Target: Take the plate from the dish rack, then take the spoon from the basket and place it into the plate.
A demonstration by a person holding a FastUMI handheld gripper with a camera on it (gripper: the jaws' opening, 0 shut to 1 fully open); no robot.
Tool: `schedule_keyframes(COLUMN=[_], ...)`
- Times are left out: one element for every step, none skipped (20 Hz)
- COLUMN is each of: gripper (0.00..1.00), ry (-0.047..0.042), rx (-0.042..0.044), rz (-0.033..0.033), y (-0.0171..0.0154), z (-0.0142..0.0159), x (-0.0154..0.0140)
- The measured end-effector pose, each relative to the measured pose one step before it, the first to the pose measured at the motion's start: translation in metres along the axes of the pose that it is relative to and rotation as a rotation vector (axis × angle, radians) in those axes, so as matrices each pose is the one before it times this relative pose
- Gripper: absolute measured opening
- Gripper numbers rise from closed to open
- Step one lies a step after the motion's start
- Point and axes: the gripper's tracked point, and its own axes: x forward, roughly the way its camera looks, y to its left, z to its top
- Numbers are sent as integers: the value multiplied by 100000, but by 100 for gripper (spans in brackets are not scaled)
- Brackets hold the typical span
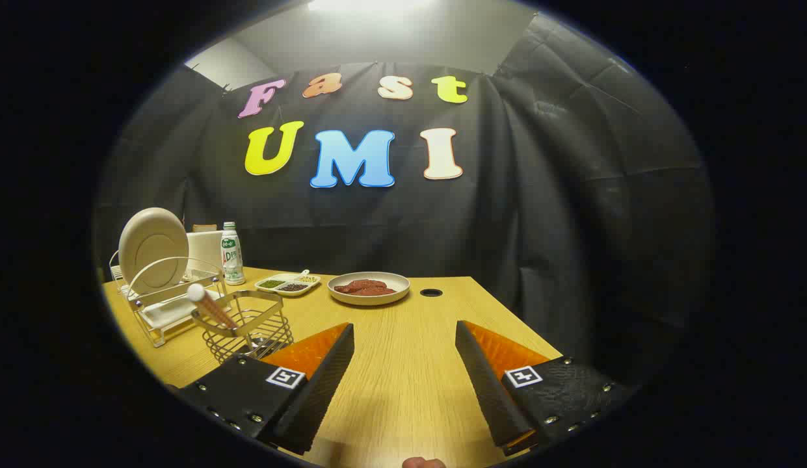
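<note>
Now the plate (153,248) stands in the dish rack (157,305), spoon (208,304) in basket (250,328), claw (404,331) spread.

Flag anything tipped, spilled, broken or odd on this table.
Nothing stands out. The plate stands on edge in the dish rack, the spoon leans in the wire basket, and the gripper hovers with jaws open and empty.

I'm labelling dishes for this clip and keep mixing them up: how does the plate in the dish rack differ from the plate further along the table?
The rack plate stands on edge in the dish rack; the table plate lies flat on the wooden table. The rack plate is bare; the table plate holds reddish-brown food. The rack plate is beside the wire basket, the table plate beyond the open gripper. Both are round and pale.
</note>
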Motion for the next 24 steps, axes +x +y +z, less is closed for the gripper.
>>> schedule_keyframes(gripper=[96,96,96,96,96,96,96,96,96,96,96,96,96,96,96,96,96,96,96,96,96,96,96,96], ry=[-1255,-1535,-1043,-707,-317,-262,-310,-341,-559,-200,-102,29,-435,-863,-684,-206,-739,-1340,-546,-198,-804,-994,-554,-211], rx=[-1332,-947,-839,355,135,-785,-674,203,931,1296,896,-308,-437,-633,-225,915,1860,1552,121,-263,-27,-487,-1142,-656], rz=[333,481,-127,128,-76,-717,-1444,-1638,-1575,-1113,-757,-1621,-877,-1073,-605,-776,-681,-704,-954,-453,519,618,642,1053], y=[108,156,74,33,82,-114,-360,-303,-136,-15,217,-46,55,287,391,473,599,703,575,786,1137,1058,983,1183], z=[830,857,949,799,961,895,1271,1412,1642,1225,1177,1031,1220,1264,1234,1196,1199,1336,691,688,825,841,550,631], x=[512,532,394,164,-158,-324,-571,-815,-828,-806,-790,-617,-629,-703,-474,-445,-363,-249,-122,-191,-95,-62,-21,-91])
